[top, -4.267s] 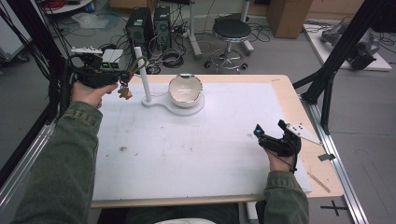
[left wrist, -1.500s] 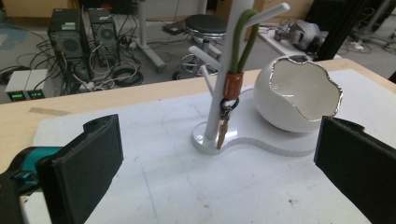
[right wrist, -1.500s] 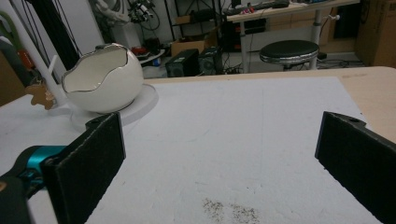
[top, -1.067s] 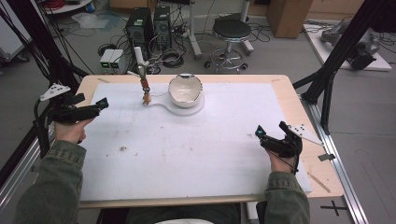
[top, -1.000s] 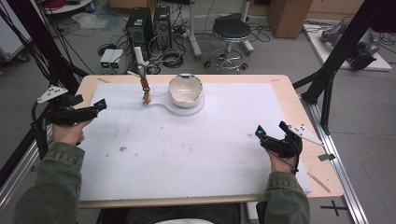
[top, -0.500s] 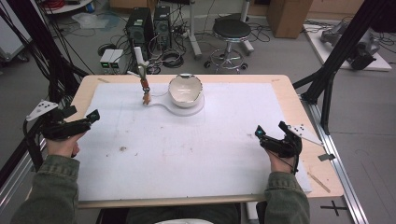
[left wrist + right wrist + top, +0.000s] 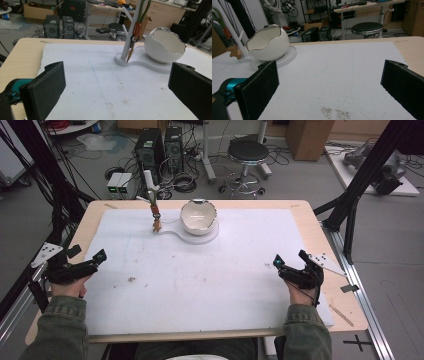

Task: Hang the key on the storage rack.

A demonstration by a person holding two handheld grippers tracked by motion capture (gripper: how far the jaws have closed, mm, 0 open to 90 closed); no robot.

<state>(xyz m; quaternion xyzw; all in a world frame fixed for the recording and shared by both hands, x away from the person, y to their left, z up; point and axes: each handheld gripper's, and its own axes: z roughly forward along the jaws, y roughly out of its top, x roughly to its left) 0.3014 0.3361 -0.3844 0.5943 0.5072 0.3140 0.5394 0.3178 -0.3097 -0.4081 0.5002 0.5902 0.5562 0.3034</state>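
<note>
While both hands rest at the near edge of the worktop, the white stand at the far side serves as the landmark for everything else. Its flat base lies on the white mat, and an egg-shaped bowl with a jagged rim sits on the base's wider end. At the base's narrower end a thin white post rises upright, and a small keyring charm with an orange clip hangs from it, its lower tip close above the base.

The left gripper lies well apart from the stand, near the mat's left edge and on the person's side of it; its fingers are spread wide with nothing between them. The right gripper sits equally far from the stand, toward the mat's right edge, its fingers likewise spread wide and empty. A scatter of dark specks marks the mat just ahead of the right gripper.
</note>
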